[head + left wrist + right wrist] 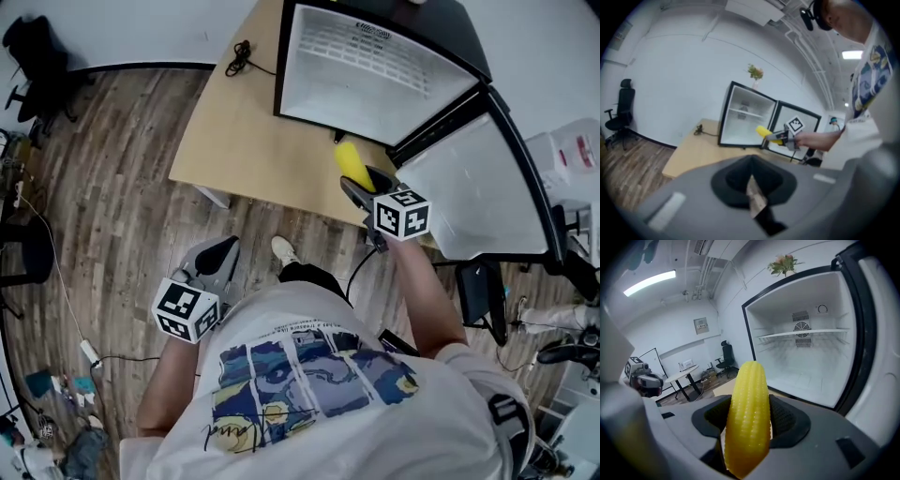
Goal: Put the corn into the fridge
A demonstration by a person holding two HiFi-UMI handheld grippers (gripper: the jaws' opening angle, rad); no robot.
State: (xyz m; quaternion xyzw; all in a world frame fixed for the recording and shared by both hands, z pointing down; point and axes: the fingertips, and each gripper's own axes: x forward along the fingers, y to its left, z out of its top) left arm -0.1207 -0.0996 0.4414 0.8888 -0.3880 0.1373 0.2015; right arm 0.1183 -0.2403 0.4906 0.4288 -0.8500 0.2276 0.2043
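A yellow corn cob (746, 420) stands clamped between the jaws of my right gripper (747, 420), its tip pointing toward the open fridge (801, 357). In the head view the corn (352, 164) hangs just in front of the fridge's white interior (366, 70), with the right gripper (367, 186) shut on it. The fridge door (478, 192) is swung wide open to the right. My left gripper (217, 255) hangs low beside the person's body, shut with nothing held; in the left gripper view its jaws (752, 187) are closed together, and the corn (764, 132) shows far off.
The fridge stands on a low wooden platform (253, 131) with a black cable (239, 58) on it. A glass shelf (801, 335) crosses the fridge interior. An office chair (618, 112) and a round table (686, 373) stand farther off on the wood floor.
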